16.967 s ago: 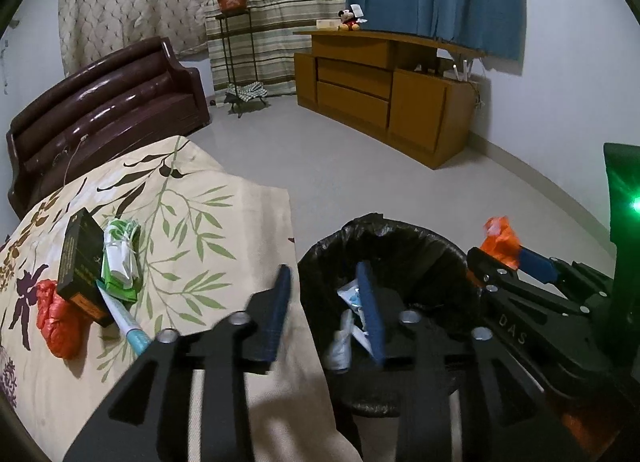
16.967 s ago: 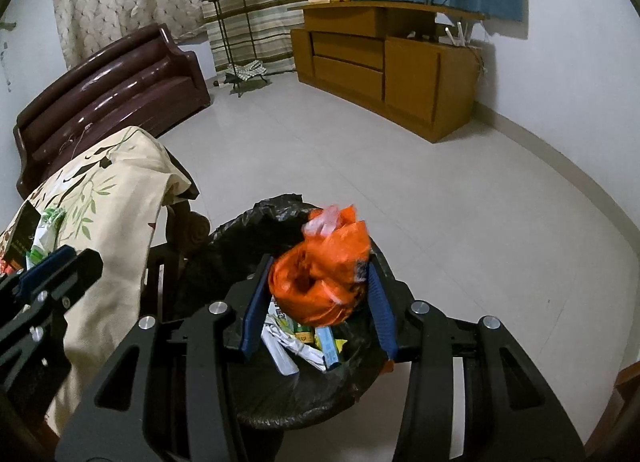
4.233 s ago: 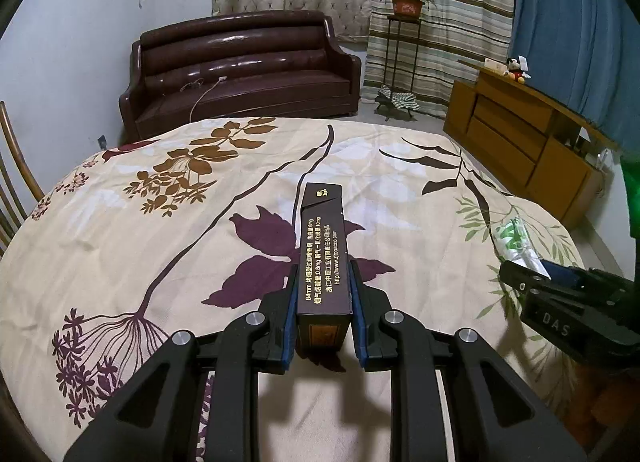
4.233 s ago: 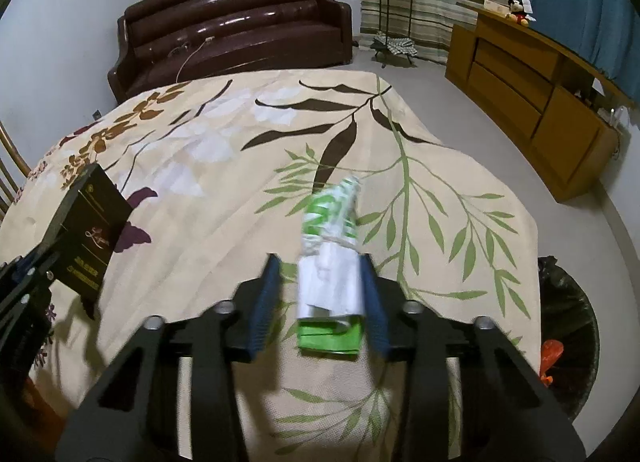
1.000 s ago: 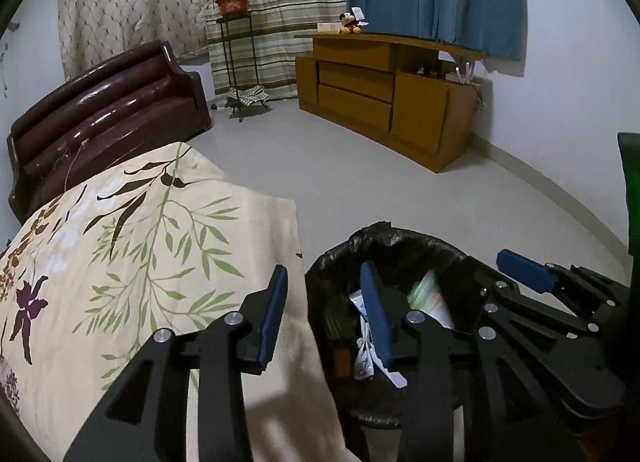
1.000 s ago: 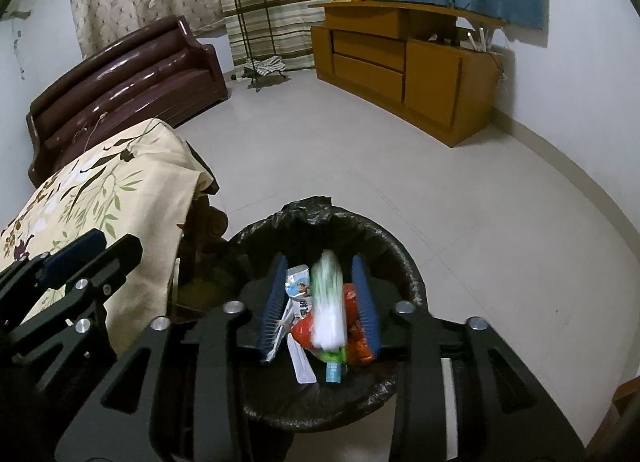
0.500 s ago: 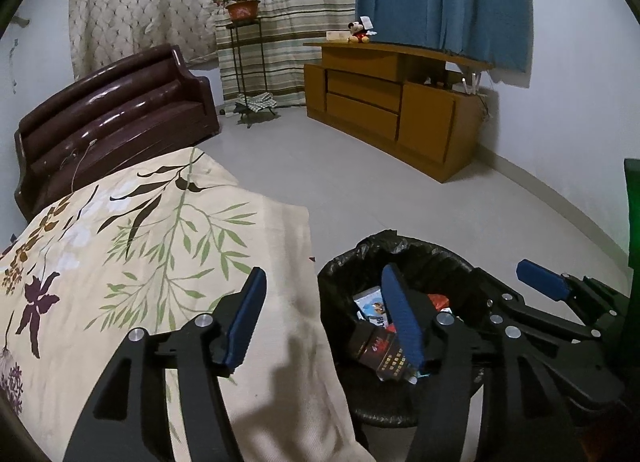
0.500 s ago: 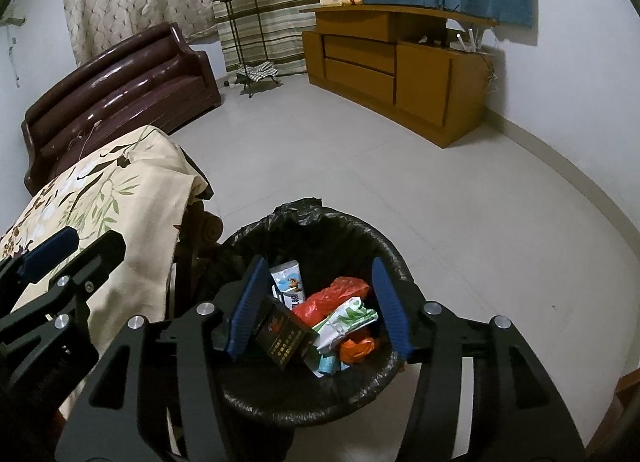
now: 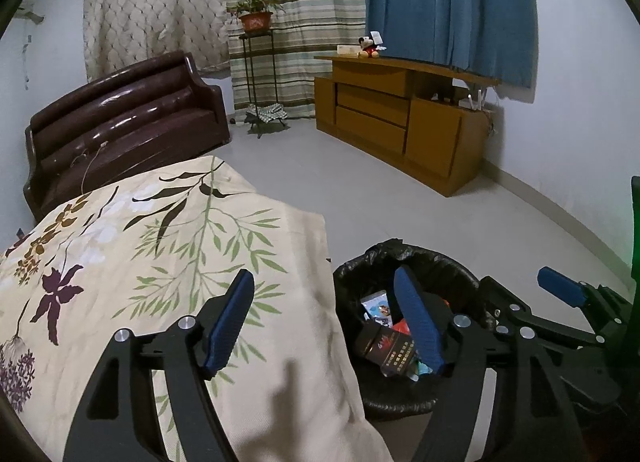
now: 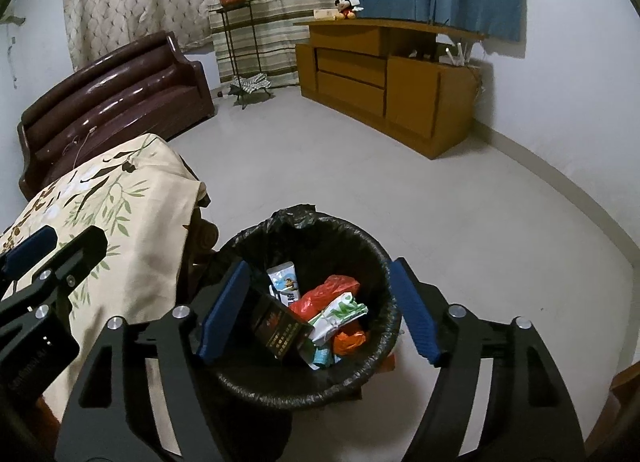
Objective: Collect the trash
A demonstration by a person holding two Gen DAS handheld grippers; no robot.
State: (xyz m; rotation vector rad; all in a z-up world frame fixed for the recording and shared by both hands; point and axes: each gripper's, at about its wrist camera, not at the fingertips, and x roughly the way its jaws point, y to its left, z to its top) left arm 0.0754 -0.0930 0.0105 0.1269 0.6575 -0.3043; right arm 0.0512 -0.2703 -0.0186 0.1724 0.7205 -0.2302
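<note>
Pale floor (image 10: 360, 165) ran back to a brown sofa (image 9: 120, 117), a wooden cabinet (image 10: 384, 77) and three curtains. Near camera, a surface under a leaf-print cloth (image 9: 168, 246) stood just beside a bin (image 10: 380, 262) lined with a black bag.

Bin held the trash: a dark box (image 10: 280, 326) with gold print leaning at the left side, a white packet (image 10: 285, 280) behind it, a red bag (image 10: 324, 294) at centre, a green-and-white wrapper (image 10: 340, 314) beside that, an orange scrap (image 10: 350, 338) lower right. From the left wrist view the box (image 9: 386, 346) and the packet (image 9: 378, 308) showed inside the rim.

Left gripper (image 9: 332, 318) sat over the cloth edge and the bin's left rim; its fingers (image 9: 230, 316) stood wide apart with nothing between them, having just been opening. Right gripper (image 10: 316, 310) hung over the bin mouth; its fingers (image 10: 226, 304) also stood wide apart, having just been opening, clear of the trash lying below. Each gripper showed at the edge of the other's view, side by side.
</note>
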